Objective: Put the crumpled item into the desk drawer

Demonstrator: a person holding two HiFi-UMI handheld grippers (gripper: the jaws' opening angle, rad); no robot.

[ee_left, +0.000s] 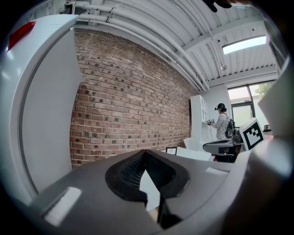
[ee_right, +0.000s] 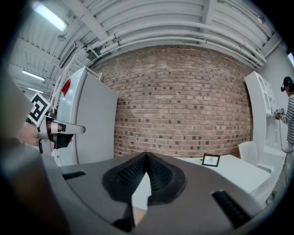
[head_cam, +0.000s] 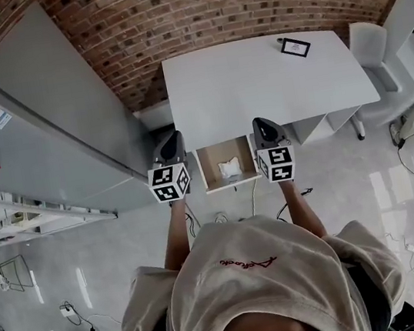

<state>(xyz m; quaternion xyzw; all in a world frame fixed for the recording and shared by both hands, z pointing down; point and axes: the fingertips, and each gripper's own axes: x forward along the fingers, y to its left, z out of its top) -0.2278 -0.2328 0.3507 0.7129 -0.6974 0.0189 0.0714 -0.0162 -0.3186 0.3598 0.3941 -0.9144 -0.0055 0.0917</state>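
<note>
The crumpled white item point(head_cam: 230, 168) lies inside the open drawer point(head_cam: 206, 170), which is pulled out from the front of the white desk point(head_cam: 256, 83). My left gripper point(head_cam: 175, 135) hovers just left of the drawer and my right gripper point(head_cam: 257, 122) just right of it, both at about the desk's front edge. Each points toward the brick wall. In the left gripper view, the left gripper point(ee_left: 145, 153) has its tips together and nothing between them. The right gripper point(ee_right: 147, 156) is likewise shut and empty in its own view.
A tall grey cabinet point(head_cam: 45, 124) stands left of the desk, against the brick wall point(head_cam: 205, 5). A small framed card point(head_cam: 295, 47) sits on the desk's far right corner. A white chair point(head_cam: 372, 49) is at the right. Cables point(head_cam: 219, 217) lie on the floor. A person in a striped shirt point(ee_left: 222, 126) stands far off.
</note>
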